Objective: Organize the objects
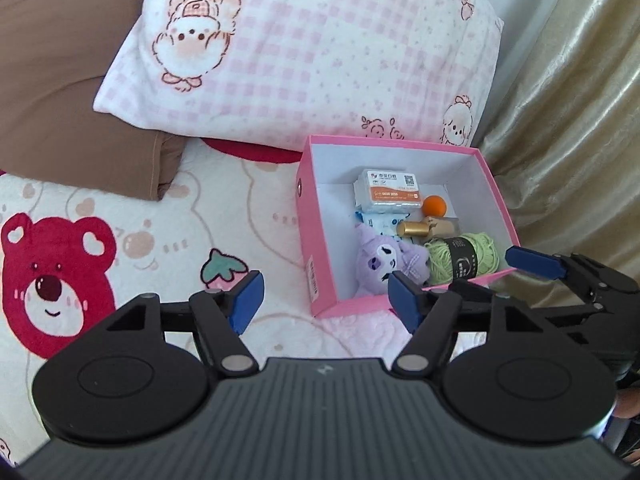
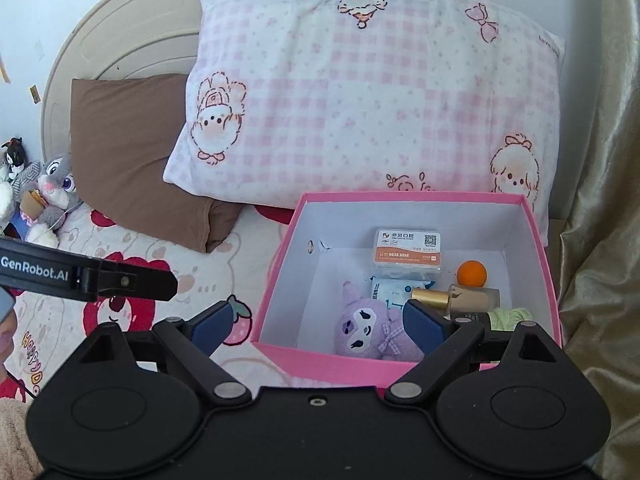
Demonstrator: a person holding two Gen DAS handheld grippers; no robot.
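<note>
1. Pink box [image 2: 332, 354] sits on the bed just in front of the pink checked pillow [image 2: 372, 92], and everything I can see of the task's things lies inside it: a purple plush [image 2: 366, 330], a tissue pack [image 2: 408, 256] with a second white packet [image 2: 390, 292] under it, an orange ball [image 2: 472, 273], a gold-capped bottle [image 2: 452, 298] and a green yarn ball [image 1: 464, 258].
2. My left tool [image 1: 326, 300] has its pads apart with nothing between them, hanging above the box's near left corner.
3. My right tool [image 2: 316, 326] stands wide and holds nothing, over the box's near wall.
4. I judge the sorting nearly done; I see no loose item on the bedspread [image 1: 160, 240] near the box.
5. To finish well, I would keep both tools clear above the rim so neither catches the thin card wall and tips the box on the soft bed.
6. If a lid or another item remains, it is out of view; I would look before reaching.
7. Writing: the tissue pack's orange band reads "6638 3098" with a QR code above; its Chinese heading is too small to read surely.
8. My left tool's side, seen from the right wrist, reads "GenRobot.AI".
9. The bedspread shows "HAPPY" by a red bear.
10. The yarn's black band carries print I cannot read.
</note>
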